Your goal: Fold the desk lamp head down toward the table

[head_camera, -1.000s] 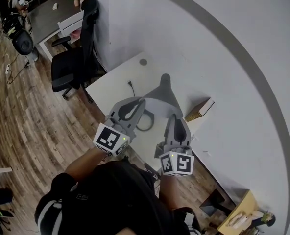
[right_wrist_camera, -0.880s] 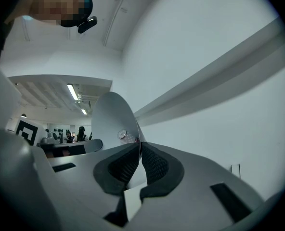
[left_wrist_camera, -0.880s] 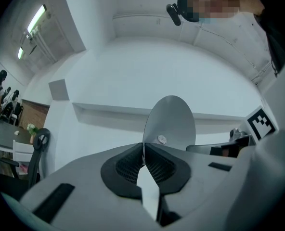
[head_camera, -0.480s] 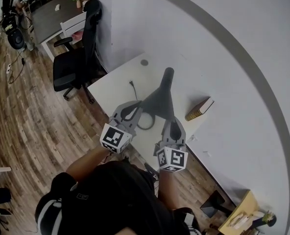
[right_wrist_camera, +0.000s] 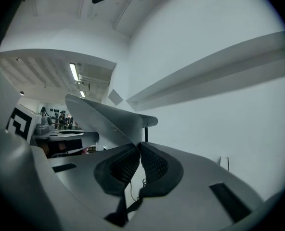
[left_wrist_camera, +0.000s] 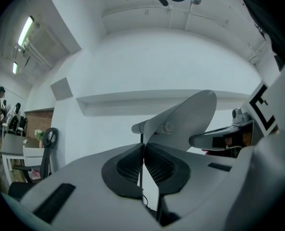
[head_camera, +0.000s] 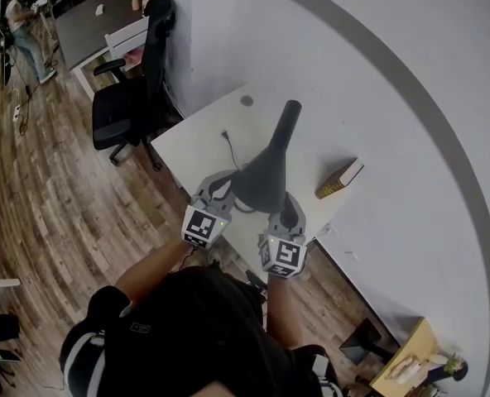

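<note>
A grey cone-shaped lamp head (head_camera: 266,172) hangs over the white table (head_camera: 197,143), narrow neck toward the wall, wide rim toward me. My left gripper (head_camera: 232,187) is shut on the rim's left side, and my right gripper (head_camera: 288,209) is shut on its right side, its jaws having just been closing. In the left gripper view the pads (left_wrist_camera: 143,147) meet where the lamp head (left_wrist_camera: 190,119) comes down to them. In the right gripper view the lamp head (right_wrist_camera: 104,119) likewise runs down into the shut pads (right_wrist_camera: 139,146). The lamp's base is hidden.
A book (head_camera: 338,179) lies at the table's right, near the white wall. A black cable (head_camera: 226,143) trails over the tabletop, beyond which sits a round grommet (head_camera: 246,101). A black office chair (head_camera: 133,98) stands at the table's left end, on wooden floor.
Both grippers have sunk and drawn closer together at the lamp head's rim. The lamp head has tilted with them, so its cone now looks longer and narrower.
</note>
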